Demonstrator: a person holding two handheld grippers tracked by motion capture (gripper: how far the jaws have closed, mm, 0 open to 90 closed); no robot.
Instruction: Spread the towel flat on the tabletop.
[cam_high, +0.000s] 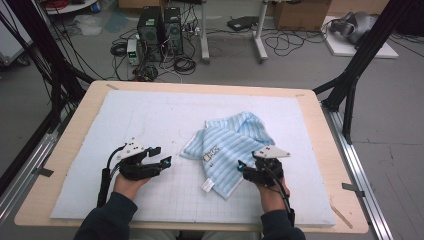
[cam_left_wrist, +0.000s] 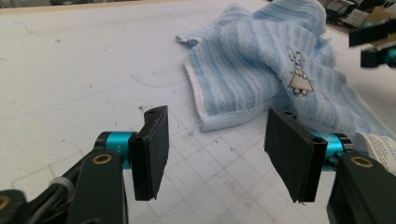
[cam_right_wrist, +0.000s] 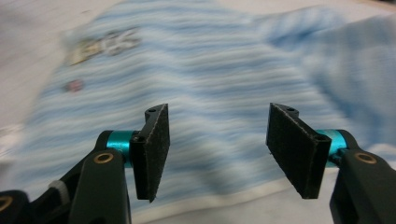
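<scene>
Centrally, a crumpled blue striped towel (cam_high: 232, 145) lies on the surface (cam_high: 150, 125) — right claw (cam_high: 246, 169) spread empty at its near edge, left claw (cam_high: 161, 156) parted, empty, beside it.

The towel (cam_high: 231, 143) is pale blue with fine white stripes running across it, edged in a white hem. Near its middle sits a small embroidered figure (cam_left_wrist: 298, 80) in cream and tan, and a white label (cam_high: 208, 185) with tiny print hangs off one corner. Under it lies a very light blue mat (cam_high: 150, 125) ruled with a faint grey grid, on a light wooden table (cam_high: 75, 135). The left gripper (cam_high: 158, 155) and the right gripper (cam_high: 246, 165) are both black with turquoise collars, each topped by a pale grey plate. The person's sleeves (cam_high: 107, 220) are dark navy.
</scene>
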